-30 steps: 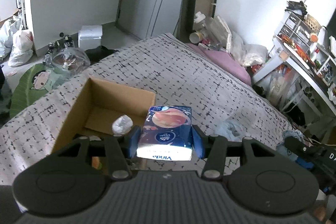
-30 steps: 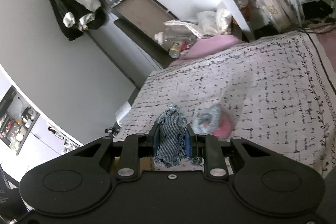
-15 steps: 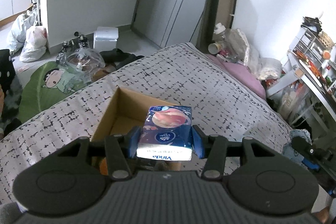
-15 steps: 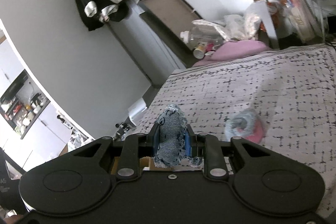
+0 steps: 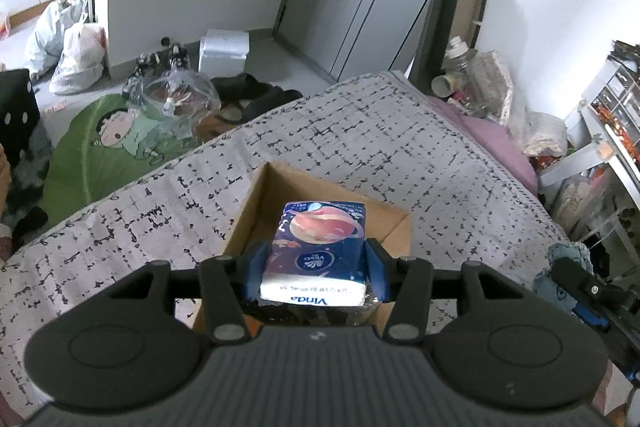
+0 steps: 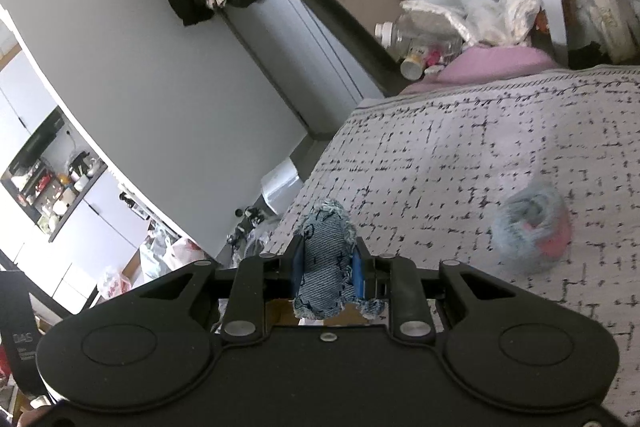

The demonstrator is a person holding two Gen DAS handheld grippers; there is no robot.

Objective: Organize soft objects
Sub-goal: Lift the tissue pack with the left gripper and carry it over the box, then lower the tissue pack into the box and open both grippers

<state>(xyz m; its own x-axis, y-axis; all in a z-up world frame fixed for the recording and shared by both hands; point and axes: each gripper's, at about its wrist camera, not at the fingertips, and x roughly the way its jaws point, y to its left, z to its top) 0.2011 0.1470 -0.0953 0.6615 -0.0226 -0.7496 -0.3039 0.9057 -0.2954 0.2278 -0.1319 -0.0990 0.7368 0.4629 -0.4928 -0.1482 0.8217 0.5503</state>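
My left gripper [image 5: 316,259] is shut on a blue Vinda tissue pack [image 5: 318,251] and holds it above an open cardboard box [image 5: 256,211] on the bed. My right gripper [image 6: 328,263] is shut on a blue denim soft toy [image 6: 326,263] with frayed edges; a strip of cardboard shows just under it. In the left wrist view the right gripper [image 5: 580,283] shows at the right edge with the denim toy [image 5: 568,257]. A fluffy blue-and-pink soft object [image 6: 532,227] lies on the bedspread to the right of my right gripper.
The bed has a grey patterned bedspread [image 5: 360,131]. Left of the bed the floor holds a green cartoon cushion [image 5: 104,147], plastic bags [image 5: 76,63] and a white box [image 5: 224,49]. A pink pillow [image 6: 492,65] and bottles lie at the bed's far end. Shelves [image 5: 612,115] stand at right.
The left gripper has moved over the box with the tissue pack, so the box's inside is now mostly hidden. The right gripper has shifted left with the denim toy, away from the fluffy object.
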